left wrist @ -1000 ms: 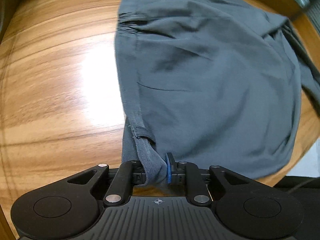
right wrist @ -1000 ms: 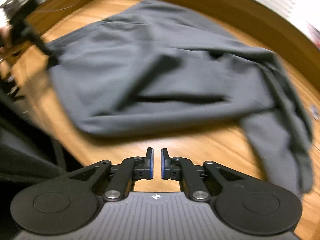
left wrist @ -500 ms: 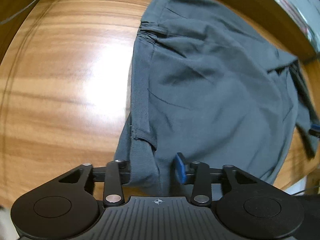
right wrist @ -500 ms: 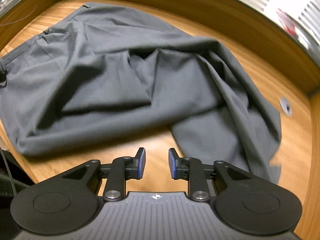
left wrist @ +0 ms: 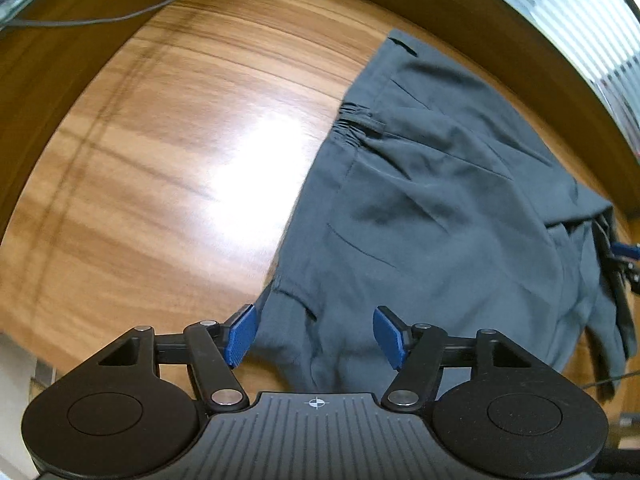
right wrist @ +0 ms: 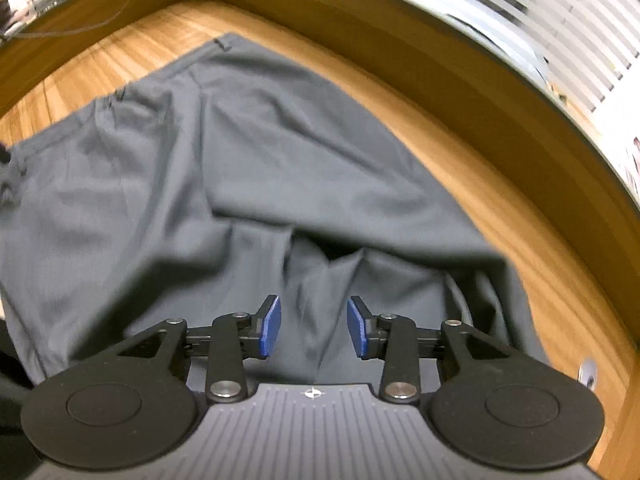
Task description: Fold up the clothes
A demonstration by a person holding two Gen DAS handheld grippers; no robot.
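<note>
Opening, the left hand-held gripper [left wrist: 315, 335] has released the grey trousers [left wrist: 440, 216]; the right hand-held gripper [right wrist: 314, 330] also widens, empty.

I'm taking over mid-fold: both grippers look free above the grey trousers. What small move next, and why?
Probably lower the right gripper onto the bunched fabric below it and pinch there. Both grippers' jaws are opening with nothing pressed between them; the left gripper hangs over the grey trousers at the waistband corner, and the legs lie rumpled.

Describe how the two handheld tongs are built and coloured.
Both match: the left tongs and right tongs have blue ribbed pads on black linkage arms with silver pivot pins, two round black housings, and a ridged grey plate bearing a small crosshair mark. No sleeve shows.
</note>
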